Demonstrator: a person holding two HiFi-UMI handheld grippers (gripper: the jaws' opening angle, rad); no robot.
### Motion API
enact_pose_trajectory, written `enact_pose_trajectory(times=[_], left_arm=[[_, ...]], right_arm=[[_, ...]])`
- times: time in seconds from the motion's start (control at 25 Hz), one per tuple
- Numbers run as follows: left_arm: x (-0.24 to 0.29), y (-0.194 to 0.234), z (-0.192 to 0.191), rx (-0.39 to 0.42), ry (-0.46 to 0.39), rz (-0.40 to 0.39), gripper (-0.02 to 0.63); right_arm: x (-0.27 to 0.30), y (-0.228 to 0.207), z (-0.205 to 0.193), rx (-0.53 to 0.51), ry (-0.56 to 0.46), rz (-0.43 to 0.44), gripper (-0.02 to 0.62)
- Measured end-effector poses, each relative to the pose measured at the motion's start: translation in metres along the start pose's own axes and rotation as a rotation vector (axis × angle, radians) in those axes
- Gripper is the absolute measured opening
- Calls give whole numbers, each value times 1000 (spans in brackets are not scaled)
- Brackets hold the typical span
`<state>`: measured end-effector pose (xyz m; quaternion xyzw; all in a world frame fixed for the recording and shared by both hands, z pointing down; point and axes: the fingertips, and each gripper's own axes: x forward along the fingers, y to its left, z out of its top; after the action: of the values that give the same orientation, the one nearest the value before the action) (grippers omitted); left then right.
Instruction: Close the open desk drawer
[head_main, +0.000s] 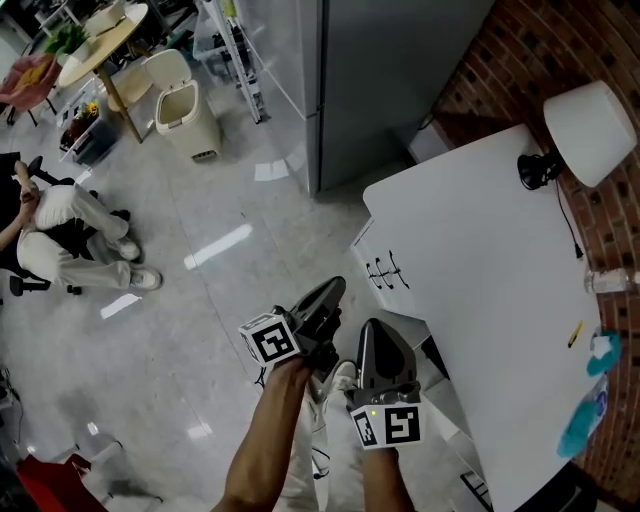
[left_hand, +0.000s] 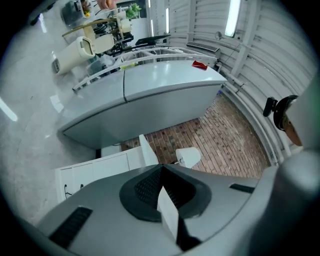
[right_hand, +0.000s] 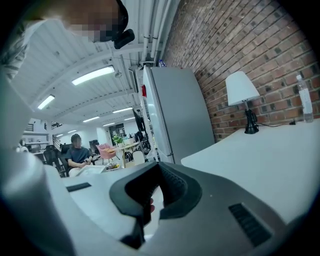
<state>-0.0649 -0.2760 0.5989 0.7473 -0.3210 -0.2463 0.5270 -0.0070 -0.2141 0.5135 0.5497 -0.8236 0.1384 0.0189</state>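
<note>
White drawer fronts (head_main: 372, 250) with dark handles (head_main: 388, 272) sit on the desk's (head_main: 480, 260) side nearest the grippers, just under its top. Lower down, pale edges jut past a dark gap, though I can't make out which drawer is the open one. The right gripper (head_main: 372, 330) hangs just beside that side of the desk, jaws pressed together on nothing. The left gripper (head_main: 335, 288) is next to it, its tips near the handles but apart from them, likewise closed and empty. A lamp (head_main: 590, 130) stands at the desk's far corner by the brick wall (head_main: 500, 60)
</note>
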Motion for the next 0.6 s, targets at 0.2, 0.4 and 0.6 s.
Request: enact_pose_trajectory(times=[0.2, 0.4, 0.6], left_arm=[[-14, -51, 34, 77, -49, 0, 8], [-32, -104, 66, 195, -92, 14, 8], [-58, -153, 93, 272, -143, 25, 8]], right_arm=[[7, 18, 45, -20, -57, 27, 2], [10, 40, 97, -51, -119, 54, 2], [8, 66, 139, -57, -160, 81, 2]])
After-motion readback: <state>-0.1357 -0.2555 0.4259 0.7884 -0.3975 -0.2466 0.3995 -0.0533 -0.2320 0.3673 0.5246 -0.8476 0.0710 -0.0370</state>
